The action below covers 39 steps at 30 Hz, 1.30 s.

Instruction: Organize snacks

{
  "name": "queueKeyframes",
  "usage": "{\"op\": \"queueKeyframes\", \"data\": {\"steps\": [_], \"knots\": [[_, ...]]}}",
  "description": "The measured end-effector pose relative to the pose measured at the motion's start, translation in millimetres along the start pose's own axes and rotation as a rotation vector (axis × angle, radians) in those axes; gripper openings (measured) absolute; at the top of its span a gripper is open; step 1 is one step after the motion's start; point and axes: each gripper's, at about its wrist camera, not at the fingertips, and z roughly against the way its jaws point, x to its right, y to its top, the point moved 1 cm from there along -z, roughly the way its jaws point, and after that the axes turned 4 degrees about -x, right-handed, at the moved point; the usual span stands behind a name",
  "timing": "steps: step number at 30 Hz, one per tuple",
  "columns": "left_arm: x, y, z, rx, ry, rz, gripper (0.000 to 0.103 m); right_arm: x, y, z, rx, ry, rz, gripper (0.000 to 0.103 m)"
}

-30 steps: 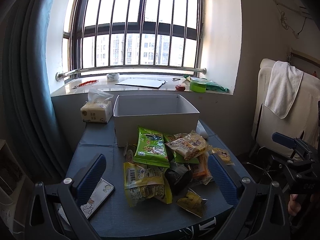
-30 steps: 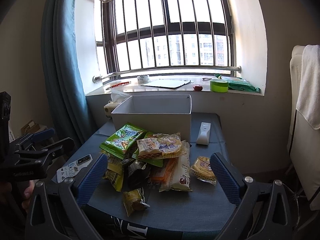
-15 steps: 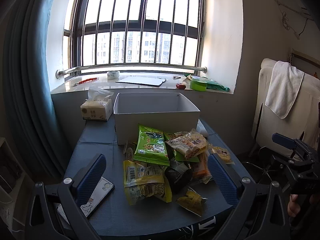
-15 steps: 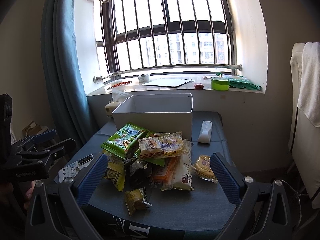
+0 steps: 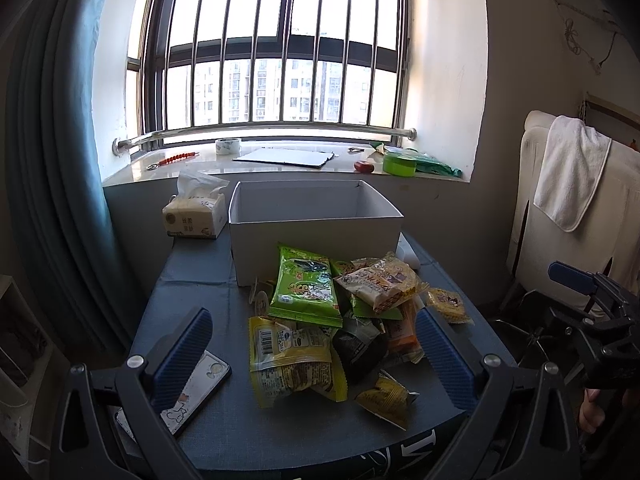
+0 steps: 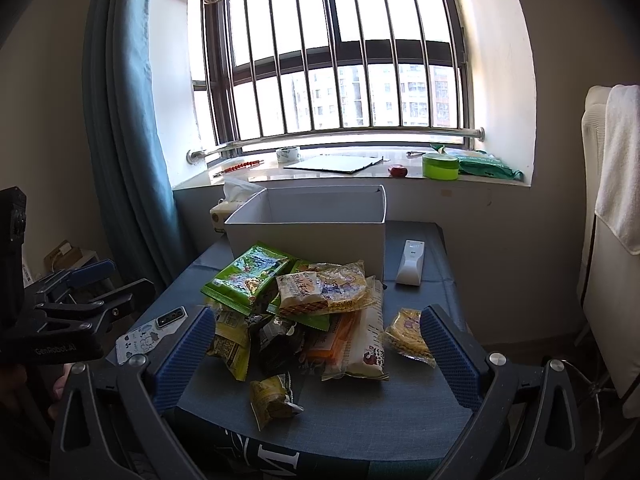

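I hold both grippers back at the near edge of the desk point(image 5: 192, 264), the left gripper point(image 5: 312, 344) and the right gripper point(image 6: 314, 344) each with fingers spread wide and gripping nothing. The snacks point(image 5: 340, 320) lie heaped in the middle, just in front of the white box point(image 5: 316, 236), none inside it that I can see.

My worry is the heap: packets overlap, so closing on the green bag point(image 5: 306, 286) could drag its neighbours or knock the small yellow packet point(image 6: 274, 398) off the near edge. The phone point(image 5: 192, 388) at near left could get nudged too.

The box floor is hidden by its front wall, and the lower packets are covered.
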Motion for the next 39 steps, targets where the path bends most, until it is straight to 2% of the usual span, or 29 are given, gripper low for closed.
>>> {"op": "queueKeyframes", "data": {"steps": [8, 15, 22, 27, 33, 35, 36, 37, 39], "knots": [[0.8, -0.9, -5.5, -0.013, 0.016, -0.011, 0.103, -0.2, -1.0, -0.1, -0.001, 0.003, 0.005, 0.103], [0.4, -1.1, -25.4, -0.057, 0.034, -0.036, 0.103, 0.6, -2.9, -3.0, -0.009, 0.001, 0.004, 0.103], [1.8, 10.8, -89.7, -0.158, 0.061, -0.114, 0.103, 1.5, -6.6, -8.0, -0.025, 0.000, 0.000, 0.103], [9.2, 21.0, -149.9, -0.269, 0.131, -0.227, 0.103, 6.9, -10.1, -12.3, -0.037, -0.008, -0.012, 0.103], [13.4, 23.2, -202.0, -0.376, 0.181, -0.304, 0.103, 21.0, -15.1, -20.2, -0.061, -0.019, -0.055, 0.103], [12.2, 23.1, -212.1, -0.407, 0.173, -0.304, 0.092, 25.2, -16.8, -22.1, -0.068, -0.019, -0.067, 0.103], [10.8, 22.2, -216.2, -0.429, 0.170, -0.300, 0.075, 27.3, -17.5, -23.6, -0.072, -0.020, -0.072, 0.103], [8.9, 20.7, -219.5, -0.446, 0.186, -0.298, 0.073, 28.9, -18.2, -25.0, -0.078, -0.022, -0.077, 0.103], [4.9, 19.7, -215.3, -0.436, 0.153, -0.280, 0.073, 31.4, -19.5, -27.7, -0.086, -0.019, -0.085, 0.103]]}}
